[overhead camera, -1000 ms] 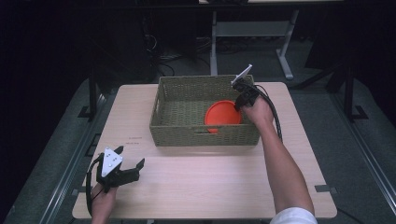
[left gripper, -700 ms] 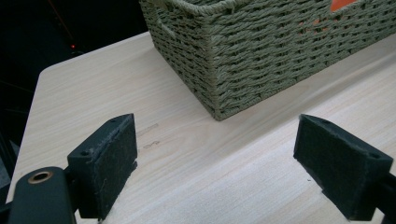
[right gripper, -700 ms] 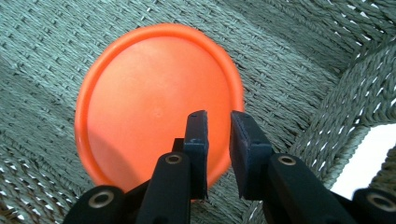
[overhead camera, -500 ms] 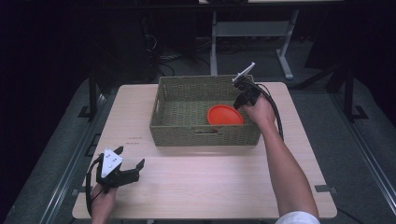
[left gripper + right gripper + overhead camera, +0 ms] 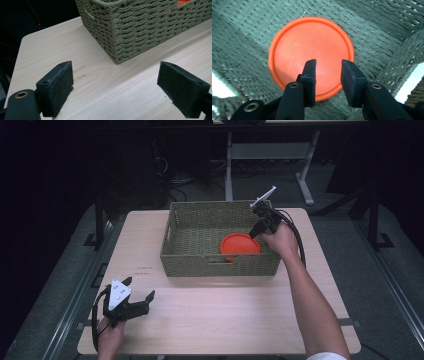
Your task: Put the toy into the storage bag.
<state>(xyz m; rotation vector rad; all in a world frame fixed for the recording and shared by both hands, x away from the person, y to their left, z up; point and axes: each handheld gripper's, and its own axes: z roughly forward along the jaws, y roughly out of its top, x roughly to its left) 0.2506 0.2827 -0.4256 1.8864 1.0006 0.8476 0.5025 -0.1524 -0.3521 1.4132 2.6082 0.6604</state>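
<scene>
Black handheld grippers, bare forearms, white sleeve edge.
Left gripper carries a grey three-cornered plate and looping black cable; right gripper has black padded fingers, brass-ringed screws, a trailing cable.

I'm working in what looks like a lab or recording studio: a pale wooden table stands alone amid dark surroundings, with grey floor mats, tangled cables and a white metal stand beyond its far edge.
</scene>
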